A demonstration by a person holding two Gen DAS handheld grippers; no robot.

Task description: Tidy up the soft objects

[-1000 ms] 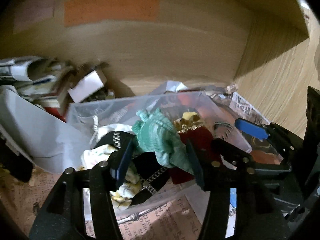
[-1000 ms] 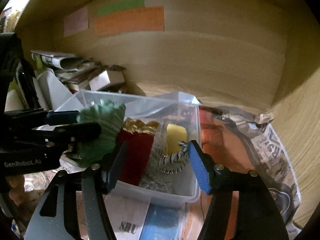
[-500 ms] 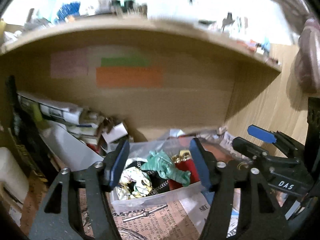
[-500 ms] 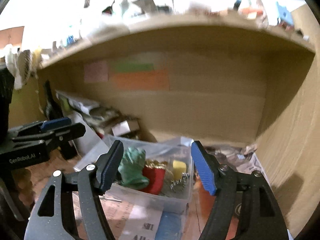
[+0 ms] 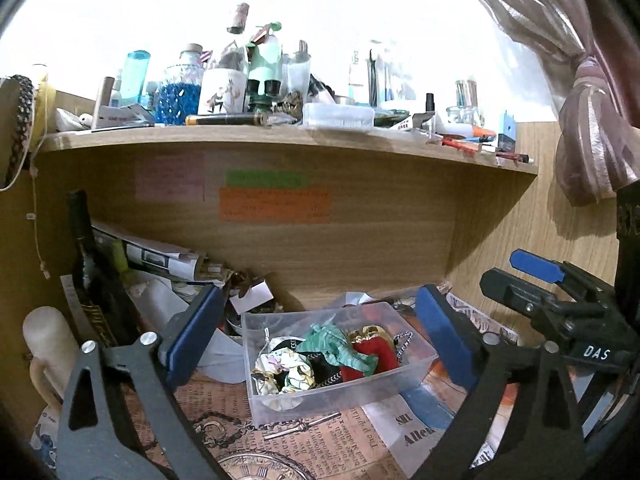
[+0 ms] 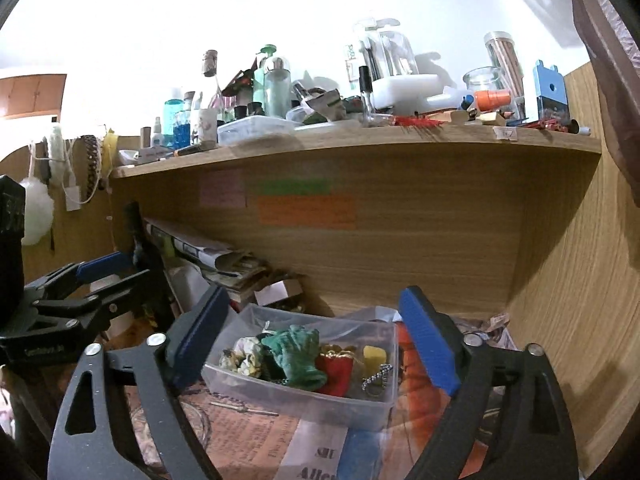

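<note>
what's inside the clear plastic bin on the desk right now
In the clear plastic bin: a green knitted cloth on top, a red pouch with gold trim, a floral fabric piece, a yellow block and a chain. Whatever lies beneath the pile is covered.

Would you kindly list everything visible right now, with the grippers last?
clear plastic bin: one, on the desk under the shelf
green knitted cloth: one, in the bin, on top
red fabric pouch: one, in the bin, right of the green cloth
yellow sponge block: one, bin's right side
orange sticky note: one, back panel
bottles and jars: many, mixed, on the shelf
left gripper: open, empty
right gripper: open, empty
</note>
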